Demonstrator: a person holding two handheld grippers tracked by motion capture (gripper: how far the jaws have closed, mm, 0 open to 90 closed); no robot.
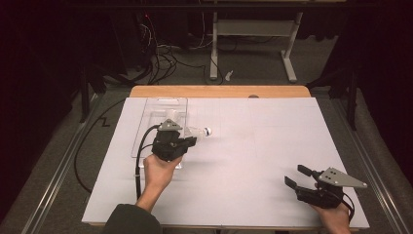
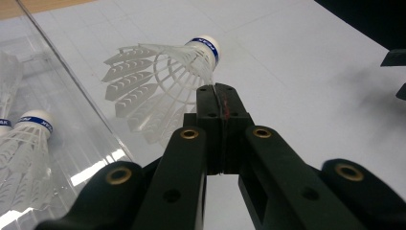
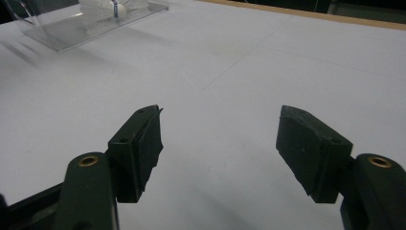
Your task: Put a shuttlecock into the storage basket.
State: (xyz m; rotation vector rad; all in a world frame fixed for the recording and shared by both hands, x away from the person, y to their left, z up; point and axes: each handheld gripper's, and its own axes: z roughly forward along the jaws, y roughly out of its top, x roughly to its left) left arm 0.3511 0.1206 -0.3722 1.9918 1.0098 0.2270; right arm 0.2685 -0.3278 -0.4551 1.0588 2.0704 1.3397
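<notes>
White plastic feathers fan out from the shuttlecock (image 2: 163,81), whose skirt edge is pinched between the closed jaws of the left gripper (image 2: 219,93); the pads meet on a thin rib of the skirt, and the cork tip with its blue band points away from the gripper. In the high view the shuttlecock (image 1: 198,131) sits just past the tips of the left gripper (image 1: 194,140), beside the right edge of a clear plastic tray (image 1: 146,122). Whether it rests on the sheet or hangs slightly above it cannot be told. Inside the tray lie more shuttlecocks (image 2: 28,143), close to its transparent wall.

The right gripper (image 1: 298,176) is well apart from all this, at the near right corner of the table, its jaws standing wide with nothing between them; the right gripper view shows bare sheet between the pads.

The work surface is a white paper sheet (image 1: 253,146) laid over a wooden table (image 1: 219,91), whose far edge shows beyond the sheet. Behind it the room is dark, with grey carpet, tangled cables (image 1: 160,58) on the floor and a white desk frame (image 1: 253,39).
</notes>
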